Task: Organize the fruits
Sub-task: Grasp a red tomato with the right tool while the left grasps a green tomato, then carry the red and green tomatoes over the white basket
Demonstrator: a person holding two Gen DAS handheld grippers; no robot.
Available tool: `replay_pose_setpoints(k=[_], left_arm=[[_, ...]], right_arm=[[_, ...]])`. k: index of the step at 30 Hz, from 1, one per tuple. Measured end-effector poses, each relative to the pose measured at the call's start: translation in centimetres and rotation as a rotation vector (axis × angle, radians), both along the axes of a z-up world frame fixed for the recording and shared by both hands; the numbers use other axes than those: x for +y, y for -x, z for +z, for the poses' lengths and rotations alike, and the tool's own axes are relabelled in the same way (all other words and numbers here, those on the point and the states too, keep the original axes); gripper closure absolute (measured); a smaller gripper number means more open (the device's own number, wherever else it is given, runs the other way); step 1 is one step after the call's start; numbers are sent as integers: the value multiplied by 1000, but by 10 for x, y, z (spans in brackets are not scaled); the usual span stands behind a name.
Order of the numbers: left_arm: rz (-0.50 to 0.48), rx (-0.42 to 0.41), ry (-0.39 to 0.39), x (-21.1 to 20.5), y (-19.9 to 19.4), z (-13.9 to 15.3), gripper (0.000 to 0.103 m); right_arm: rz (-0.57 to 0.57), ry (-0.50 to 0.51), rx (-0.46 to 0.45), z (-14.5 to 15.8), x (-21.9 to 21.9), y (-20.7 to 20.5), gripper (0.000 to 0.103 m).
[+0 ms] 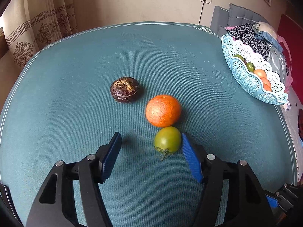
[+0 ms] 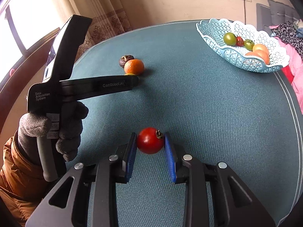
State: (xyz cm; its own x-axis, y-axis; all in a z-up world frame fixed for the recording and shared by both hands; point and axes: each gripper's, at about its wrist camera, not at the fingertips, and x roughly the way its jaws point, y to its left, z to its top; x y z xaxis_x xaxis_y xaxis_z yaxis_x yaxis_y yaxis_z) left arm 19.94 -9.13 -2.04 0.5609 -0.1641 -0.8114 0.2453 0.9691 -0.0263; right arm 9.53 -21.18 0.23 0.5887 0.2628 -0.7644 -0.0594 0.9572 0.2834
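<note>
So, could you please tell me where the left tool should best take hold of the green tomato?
Probably across the green tomato's round middle, from the near side where the left tool already is, pads left and right. Its stem points back at the tool, and the orange touches its far side, so front-to-back pinching looks blocked.

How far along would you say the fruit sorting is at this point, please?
Roughly half done. Several fruits already lie in the pale blue lattice plastic basket. In hand: the right hand-held gripper is shut on a round red tomato, and the left hand-held gripper straddles a small green tomato, only one pad touching it. Left on the teal cloth: the round orange tangerine and a wrinkled dark brown fruit.
</note>
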Motion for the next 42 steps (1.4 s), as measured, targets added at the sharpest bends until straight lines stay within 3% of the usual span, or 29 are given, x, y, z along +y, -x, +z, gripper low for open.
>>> replay_pose_setpoints(k=[2,11,25,42], left_arm=[[-3,3,3,-2,-1,-2,43],[-15,7,30,3,2,-1,74],[5,-4,63,23,16,10,74],[-62,-65,70,1,32,40,74]], right_arm=[[-6,-3,1,0,-2,0,74],[-29,-7,-4,0,-7,-5,74],[-70,-18,-31,11,-20,-6,74],[-120,-23,-78,28,-39,-12,74]])
